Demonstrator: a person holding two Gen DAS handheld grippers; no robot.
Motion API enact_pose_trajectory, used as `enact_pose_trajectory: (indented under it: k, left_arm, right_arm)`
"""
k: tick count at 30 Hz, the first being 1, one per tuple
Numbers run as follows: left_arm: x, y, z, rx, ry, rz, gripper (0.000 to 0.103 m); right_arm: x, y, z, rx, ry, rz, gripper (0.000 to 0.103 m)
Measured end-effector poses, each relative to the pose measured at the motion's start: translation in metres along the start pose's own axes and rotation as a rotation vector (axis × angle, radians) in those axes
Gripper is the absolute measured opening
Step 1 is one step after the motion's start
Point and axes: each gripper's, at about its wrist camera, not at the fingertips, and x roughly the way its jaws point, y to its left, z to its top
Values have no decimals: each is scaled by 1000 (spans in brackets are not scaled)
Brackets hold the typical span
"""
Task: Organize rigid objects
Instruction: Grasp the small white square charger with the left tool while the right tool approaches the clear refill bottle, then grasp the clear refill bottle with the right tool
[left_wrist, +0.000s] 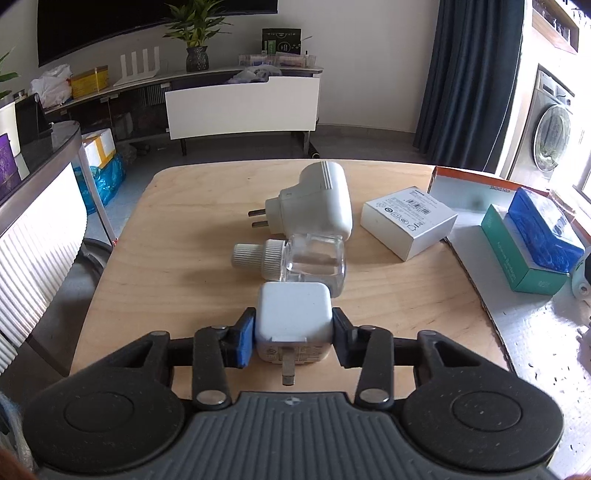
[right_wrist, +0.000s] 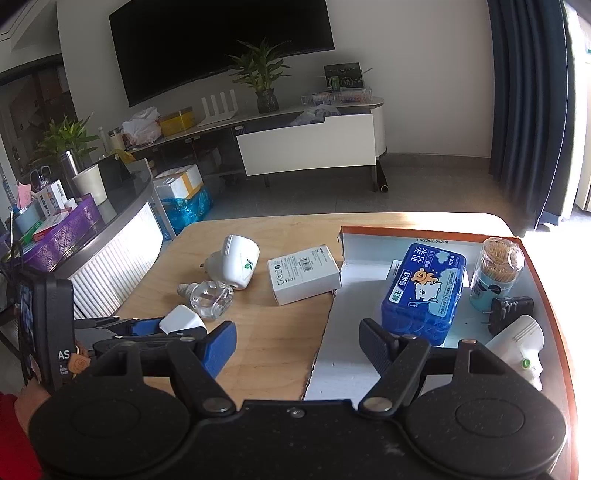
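Note:
My left gripper (left_wrist: 293, 334) is shut on a small white cube charger (left_wrist: 291, 317), its prong pointing back at the camera, just above the wooden table (left_wrist: 177, 258). Beyond it lie a clear glass bottle with a white cap (left_wrist: 295, 262), a white plug-in device (left_wrist: 317, 203) and a white box (left_wrist: 408, 221). The charger (right_wrist: 183, 318) in the left gripper (right_wrist: 155, 328) also shows in the right wrist view. My right gripper (right_wrist: 299, 345) is open and empty at the edge of the cardboard tray (right_wrist: 369, 240).
The tray holds a blue box (right_wrist: 424, 288), a toothpick jar (right_wrist: 496, 269), a black adapter (right_wrist: 511, 308) and a white plug-in device (right_wrist: 517, 343). A green box (left_wrist: 517, 251) also lies in it. A curved counter (right_wrist: 110, 229) stands left of the table.

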Motion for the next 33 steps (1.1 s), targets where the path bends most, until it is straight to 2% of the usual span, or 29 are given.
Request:
enact_pose_trajectory:
  k: [4,13,22,28,33]
  left_arm:
    - [-1,3,-1,-29,-13,-20,42]
    - [-23,24,-3,-111,-50,22,42]
    - [-58,58,-5,-207,-87,83,42]
    - [-63,73,-4,-250,-107,108,42]
    - [-67,84,-4,-274,-132,127,42]
  right_arm:
    - [3,4,1,-10,8,7,87]
    - [18,18,4,-16,36,35,87]
    - [75,80,8,39,88,113,90]
    - [120,116,11,57,52,40,92]
    - [149,130,8,90,28,-73,96]
